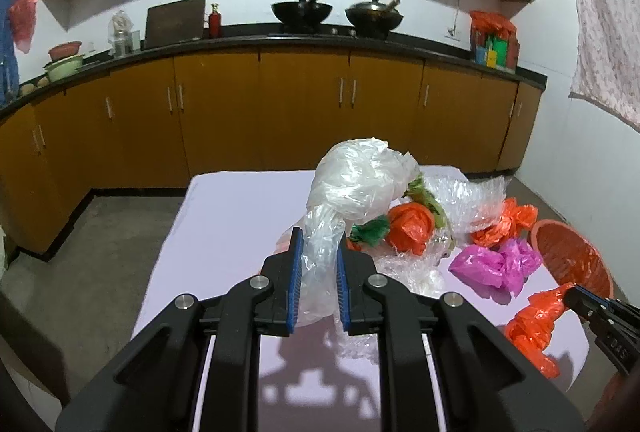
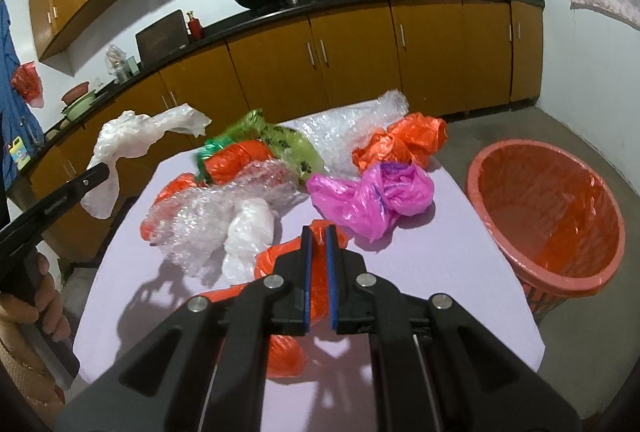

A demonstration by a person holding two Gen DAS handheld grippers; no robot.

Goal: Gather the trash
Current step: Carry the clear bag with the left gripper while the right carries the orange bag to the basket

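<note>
Trash lies heaped on the lavender tabletop (image 2: pixel 460 264): crumpled plastic bags and bubble wrap. Beyond the right gripper's fingers and off to their right stands the round orange waste basket (image 2: pixel 548 216), lined with glossy orange film. Ahead of both fingers sprawls knobbly clear bubble wrap (image 2: pixel 224 208). The left gripper (image 1: pixel 319 244) has its blue ribbed pads clamped on a thin, wrinkled translucent white bag (image 1: pixel 356 184), which billows above the fingertips, clear of the table. A shiny pink bag (image 2: pixel 372 196) sits just past the right gripper (image 2: pixel 319 232), whose pads pinch a creased orange bag (image 2: pixel 296 268).
</note>
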